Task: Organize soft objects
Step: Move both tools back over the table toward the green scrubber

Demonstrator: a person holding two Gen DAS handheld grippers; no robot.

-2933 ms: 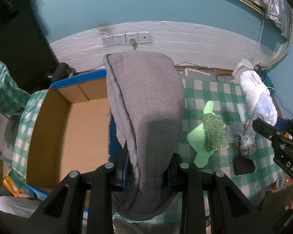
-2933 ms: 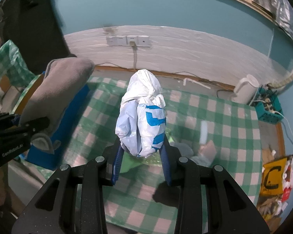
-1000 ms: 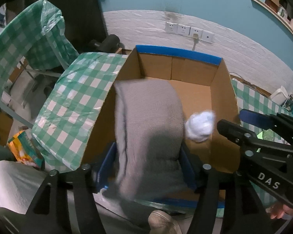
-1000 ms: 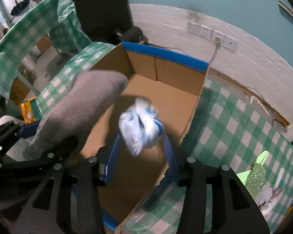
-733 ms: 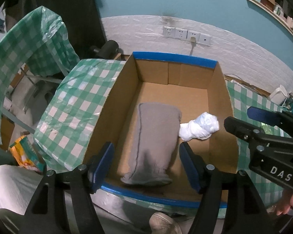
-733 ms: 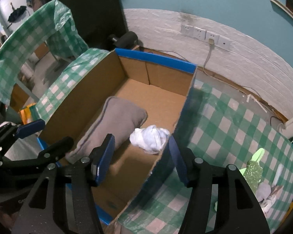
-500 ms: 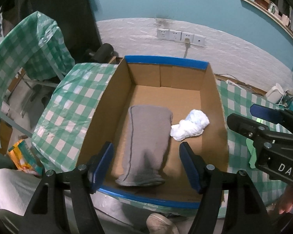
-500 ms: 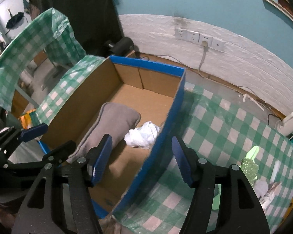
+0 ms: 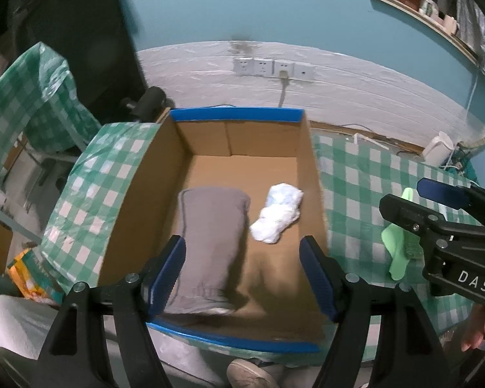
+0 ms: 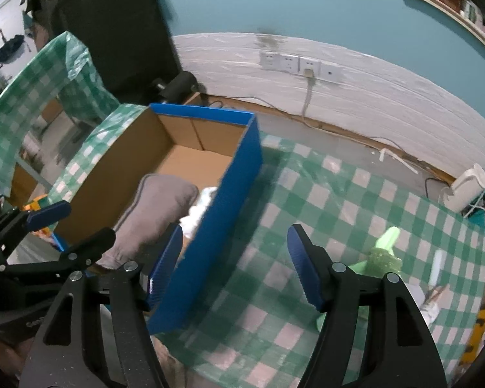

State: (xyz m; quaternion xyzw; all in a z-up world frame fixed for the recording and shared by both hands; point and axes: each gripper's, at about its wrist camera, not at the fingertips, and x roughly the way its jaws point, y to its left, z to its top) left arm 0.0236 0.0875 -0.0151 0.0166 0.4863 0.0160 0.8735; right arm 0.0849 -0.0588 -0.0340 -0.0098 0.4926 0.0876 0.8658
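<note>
A folded grey towel (image 9: 210, 239) lies on the floor of the blue-rimmed cardboard box (image 9: 236, 114), with a crumpled white and blue plastic bag (image 9: 278, 217) beside it on the right. My left gripper (image 9: 245, 274) hovers over the box's near end, jaws opening, nothing between them. My right gripper (image 10: 234, 265) hangs over the box's right wall (image 10: 223, 213) and the checked tablecloth, jaws opening and empty. The right wrist view also shows the towel (image 10: 155, 216) and a corner of the bag (image 10: 199, 208). The right gripper (image 9: 436, 207) juts in at the left wrist view's right edge.
A green checked cloth (image 10: 339, 226) covers the table. On its right lie a light green item with a glittery green sponge (image 10: 383, 258), a white tube (image 10: 436, 266) and a grey rag (image 10: 420, 297). A white kettle (image 10: 467, 186) stands by the wall sockets (image 10: 302, 63).
Both grippers let go: the towel and the bag dropped into the box. Both jaws widened, and both grippers drew back rightward from the box, the right one out over the tablecloth.
</note>
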